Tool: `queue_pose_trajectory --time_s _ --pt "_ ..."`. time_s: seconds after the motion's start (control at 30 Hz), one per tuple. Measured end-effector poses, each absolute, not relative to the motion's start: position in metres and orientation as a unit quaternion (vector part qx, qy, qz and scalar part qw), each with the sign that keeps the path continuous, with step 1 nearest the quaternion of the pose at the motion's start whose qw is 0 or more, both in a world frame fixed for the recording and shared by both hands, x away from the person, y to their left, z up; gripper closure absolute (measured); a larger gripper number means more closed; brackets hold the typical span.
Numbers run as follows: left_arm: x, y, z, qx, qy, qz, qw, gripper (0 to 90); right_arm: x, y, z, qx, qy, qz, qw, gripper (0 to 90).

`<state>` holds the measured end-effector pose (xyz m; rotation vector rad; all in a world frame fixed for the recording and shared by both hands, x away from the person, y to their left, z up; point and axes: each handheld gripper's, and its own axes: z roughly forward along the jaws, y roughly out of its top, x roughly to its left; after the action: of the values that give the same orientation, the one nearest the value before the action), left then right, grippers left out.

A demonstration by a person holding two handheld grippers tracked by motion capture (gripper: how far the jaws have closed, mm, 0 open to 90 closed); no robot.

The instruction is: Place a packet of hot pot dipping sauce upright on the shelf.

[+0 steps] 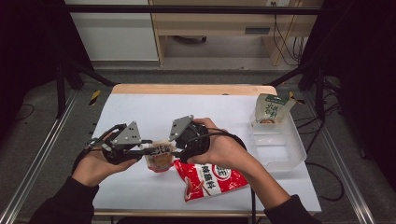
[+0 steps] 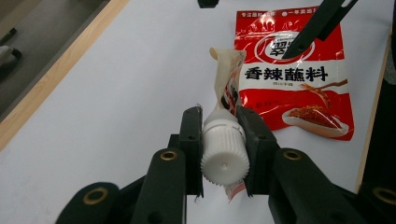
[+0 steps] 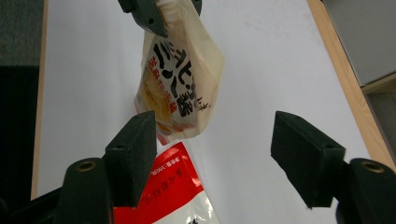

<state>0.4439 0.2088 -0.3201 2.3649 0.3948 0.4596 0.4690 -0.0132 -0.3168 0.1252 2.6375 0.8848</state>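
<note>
up close, left hand-held gripper [image 2: 223, 140] clamps pouch cap [image 2: 225, 156] — right hand-held gripper [image 3: 215, 158] gapes wide, red packet [image 1: 210, 179] beneath

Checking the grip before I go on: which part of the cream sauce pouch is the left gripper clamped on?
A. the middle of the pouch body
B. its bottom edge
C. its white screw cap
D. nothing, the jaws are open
C: in the left gripper view the left gripper has both jaws pressed against the ribbed white screw cap, with the sauce pouch extending beyond them.

Bright, even overhead light on the white table [image 1: 140, 112], dark surroundings; near jaws slightly soft.
</note>
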Motion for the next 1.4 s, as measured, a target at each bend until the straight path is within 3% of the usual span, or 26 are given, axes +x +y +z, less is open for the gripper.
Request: queue_pose_trajectory --time_s 0.2,0.97,1.3,1.4 --pt "0.442 0.205 -0.320 0.910 0.142 0.174 0.348 73.4 0.473 -0.003 -0.314 0.024 0.943 0.291 0.162 24.6" --pt "0.437 0.199 -0.321 0.910 0.126 0.165 0.359 73.3 0.477 0.006 -0.318 0.000 0.954 0.278 0.114 81.7" --pt "0.438 0.201 -0.324 0.897 0.148 0.161 0.385 72.1 0.475 0.007 -0.309 0.006 0.957 0.262 0.122 87.5" --pt "0.436 0.206 -0.323 0.885 0.157 0.164 0.408 57.7 0.476 0.006 -0.304 0.005 0.956 0.264 0.128 87.7"
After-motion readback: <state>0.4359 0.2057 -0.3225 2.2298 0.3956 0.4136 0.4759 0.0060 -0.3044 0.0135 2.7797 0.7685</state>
